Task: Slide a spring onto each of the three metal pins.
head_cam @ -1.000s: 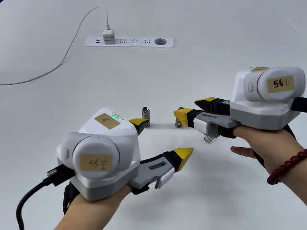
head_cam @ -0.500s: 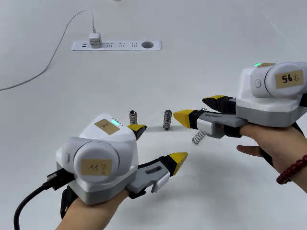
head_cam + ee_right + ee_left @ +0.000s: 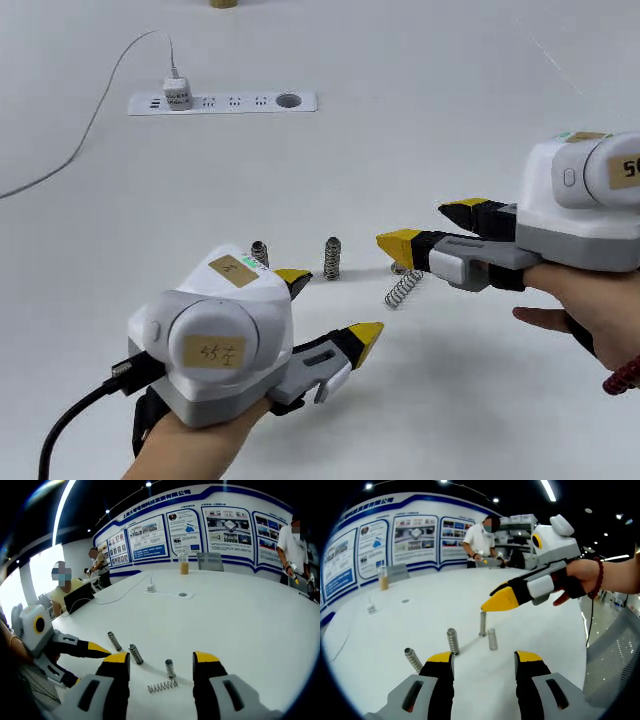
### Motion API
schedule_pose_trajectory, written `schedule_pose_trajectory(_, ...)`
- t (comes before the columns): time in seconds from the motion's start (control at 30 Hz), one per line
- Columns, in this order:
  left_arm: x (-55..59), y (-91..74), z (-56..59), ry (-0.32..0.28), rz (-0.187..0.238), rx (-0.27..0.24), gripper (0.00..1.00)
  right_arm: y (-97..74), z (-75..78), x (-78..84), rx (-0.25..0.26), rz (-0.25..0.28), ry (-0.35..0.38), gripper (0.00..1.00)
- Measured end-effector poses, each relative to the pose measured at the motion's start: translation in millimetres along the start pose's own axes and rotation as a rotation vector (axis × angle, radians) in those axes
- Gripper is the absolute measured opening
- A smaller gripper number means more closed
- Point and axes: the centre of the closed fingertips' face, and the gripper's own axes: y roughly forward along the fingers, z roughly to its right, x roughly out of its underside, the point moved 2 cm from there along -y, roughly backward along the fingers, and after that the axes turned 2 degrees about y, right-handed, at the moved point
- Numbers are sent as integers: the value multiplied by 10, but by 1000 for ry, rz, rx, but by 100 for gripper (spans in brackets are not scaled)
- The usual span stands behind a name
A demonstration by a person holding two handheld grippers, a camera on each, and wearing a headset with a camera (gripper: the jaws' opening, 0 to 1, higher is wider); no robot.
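Closest in, the left gripper [image 3: 332, 302] hovered low over the tabletop [image 3: 450, 120], its yellow-tipped fingers [image 3: 365, 333] spread apart with nothing between them. So it was free, just not doing anything useful.

A bit further out was the one loose spring [image 3: 403, 288], lying flat on its side, at an angle. The bare pin [image 3: 170, 669] stood upright just beside it. The right gripper [image 3: 430, 225] hung just above the two, fingers parted and empty too, and in the right gripper view the spring sat right between them.

Handling-wise, my guess was that the spring weighed next to nothing and would roll or skitter at a nudge. It'd also be squashy end to end, so a hard pinch could ping it away. I'd have taken it gently across the coils, nearer one end, leaving the other end open to drop over the pin top. I couldn't tell if the pin was fixed down, so I'd have gone on straight and avoided a sideways shove.

Past that, the two other pins [image 3: 332, 257] [image 3: 259, 252] already had springs on them, which made it two of three done by my count. Way at the back was a power strip [image 3: 222, 102].
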Motion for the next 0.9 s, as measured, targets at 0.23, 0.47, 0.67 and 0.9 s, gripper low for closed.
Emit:
schedule_pose_trajectory(0.23, -3, 162, 48, -2, -6, 19, 44, -66, 72, -5, 14, 7, -7, 52)
schedule_pose_trajectory(0.47, -5, 316, 68, 1, -10, 35, 40, -105, 121, 18, 15, 16, 8, 51)
schedule_pose_trajectory(0.67, 29, 439, 82, -18, -20, 40, 33, -124, 158, 82, 18, 8, 18, 51)
schedule_pose_trajectory(0.9, 96, 572, 131, 3, -48, 52, 29, -161, 213, 107, 25, 9, 22, 51)
